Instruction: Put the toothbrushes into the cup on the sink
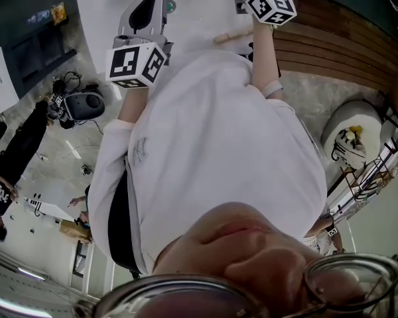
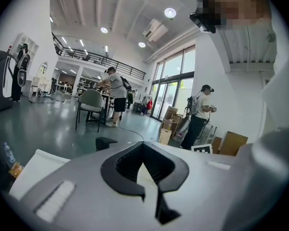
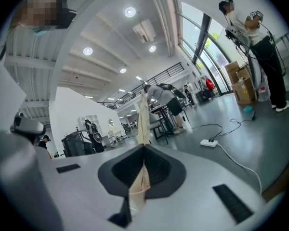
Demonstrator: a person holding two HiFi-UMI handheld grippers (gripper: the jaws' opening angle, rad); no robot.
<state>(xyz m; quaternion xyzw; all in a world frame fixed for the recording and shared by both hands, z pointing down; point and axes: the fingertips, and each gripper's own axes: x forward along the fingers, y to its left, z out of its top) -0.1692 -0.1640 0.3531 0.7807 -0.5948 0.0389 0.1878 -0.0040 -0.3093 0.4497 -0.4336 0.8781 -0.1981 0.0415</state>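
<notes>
The right claw [image 3: 144, 147] is clamped on a pale toothbrush [image 3: 141, 119] poking toward twelve o'clock. The left claw [image 2: 143, 144] sits pinched together.

Inspection, viewed remotely. I record a white short-sleeved shirt [image 1: 219, 144] with a faint grey mark on the left chest, a dark garment [image 1: 118, 227] at the waist, thin-rimmed glasses [image 1: 348, 277] and 1 pale wristband [image 1: 273, 89]. The left gripper [image 2: 143, 146] and right gripper [image 3: 143, 148] have grey-white shells, black inside the jaws. The 2 marker cubes [image 1: 136, 65] carry black-and-white squares.
</notes>
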